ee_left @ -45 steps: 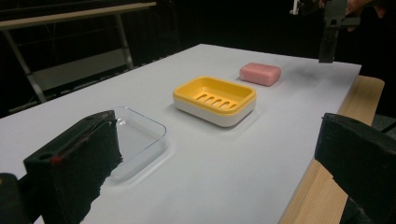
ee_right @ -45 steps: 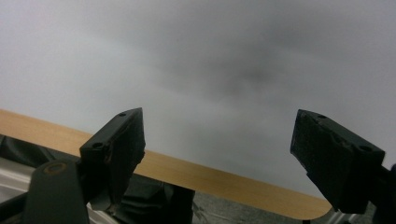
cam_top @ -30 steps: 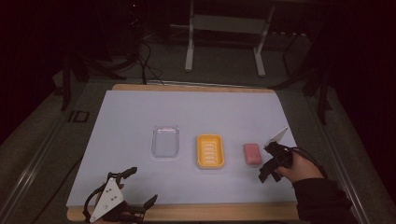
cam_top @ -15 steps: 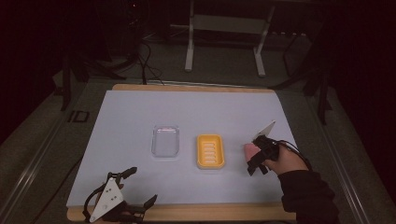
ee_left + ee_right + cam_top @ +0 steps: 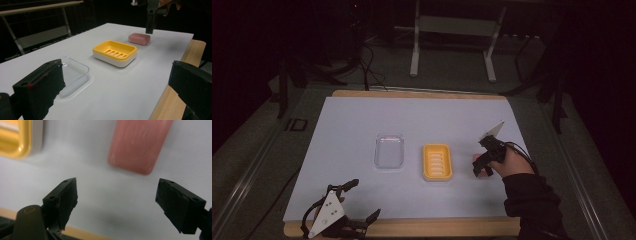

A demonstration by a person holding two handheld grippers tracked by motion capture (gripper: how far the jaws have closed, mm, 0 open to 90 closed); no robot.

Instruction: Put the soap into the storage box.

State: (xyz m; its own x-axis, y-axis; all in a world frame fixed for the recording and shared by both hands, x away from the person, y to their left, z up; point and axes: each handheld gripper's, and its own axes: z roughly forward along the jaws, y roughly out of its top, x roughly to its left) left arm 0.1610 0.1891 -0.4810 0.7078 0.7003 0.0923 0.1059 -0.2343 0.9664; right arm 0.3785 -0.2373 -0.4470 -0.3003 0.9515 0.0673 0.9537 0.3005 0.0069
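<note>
Pink soap bar (image 5: 140, 145) just beyond the right gripper's (image 5: 116, 203) wide-apart, empty fingers (image 5: 63, 197), untouched.

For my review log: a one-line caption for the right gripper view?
Open right gripper poised above pink soap bar, yellow soap dish at the edge.

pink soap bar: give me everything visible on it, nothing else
The pink soap bar is a rounded-edged oblong block, matte, with faint pale scuffs on its top face. It lies flat on the white table cover, to the right of the yellow soap dish and apart from it. The right gripper hangs over it with jaws open and nothing between them; it is not gripped. Its underside is hidden.
</note>
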